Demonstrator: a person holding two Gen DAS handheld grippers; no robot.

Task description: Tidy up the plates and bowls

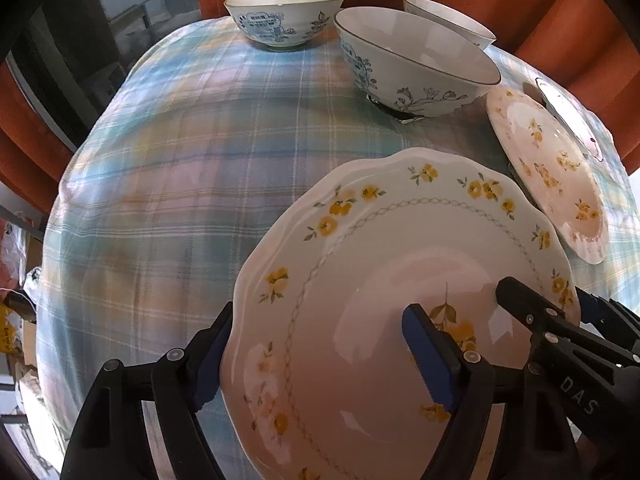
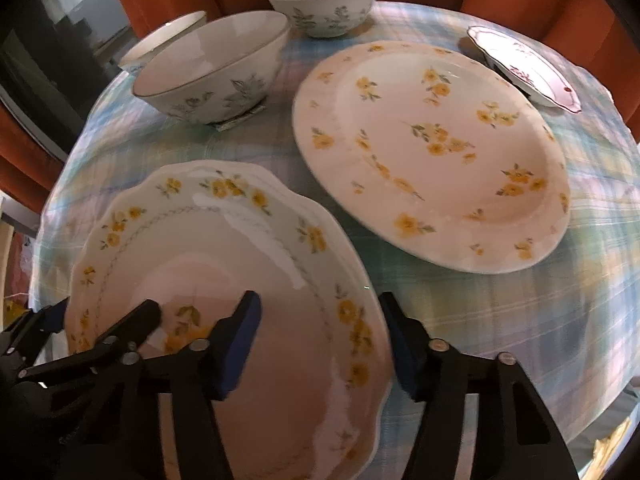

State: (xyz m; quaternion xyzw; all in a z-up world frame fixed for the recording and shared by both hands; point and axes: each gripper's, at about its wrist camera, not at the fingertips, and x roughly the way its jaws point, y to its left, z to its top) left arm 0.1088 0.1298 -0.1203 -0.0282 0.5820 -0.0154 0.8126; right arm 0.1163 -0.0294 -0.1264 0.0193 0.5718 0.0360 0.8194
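Left wrist view, lower left of frame: the left gripper (image 1: 316, 354) is seen straddling the near rim of the scalloped plate (image 1: 384, 248), one blue pad outside the rim at lower left, the other over the plate's well. The jaws stand apart; no pad is seen pressing on the china. At lower right of the same frame, the right gripper (image 1: 540, 312) is seen reaching in over the opposite rim.

Upper part of that frame: three blue-patterned bowls (image 1: 416, 60) are ranged along the far edge of the plaid tablecloth (image 1: 160, 160). At right edge, the round flowered plate (image 1: 548, 168) lies flat just beside the scalloped one.

Right wrist view, lower centre: the right gripper (image 2: 320, 344) is set across the scalloped plate's right rim, one pad above the well, one outside over the cloth. Jaws apart, rim between them, no contact made out. A small red-trimmed dish (image 2: 528, 68) sits at upper right.

Step judged: a two-handed pick of the scalloped plate, probably for stacking on the round plate. To be done well, both rims should be seated deep between the pads before closing, the two grips closed evenly, and the plate lifted level so it is not slid into the neighbouring rim.
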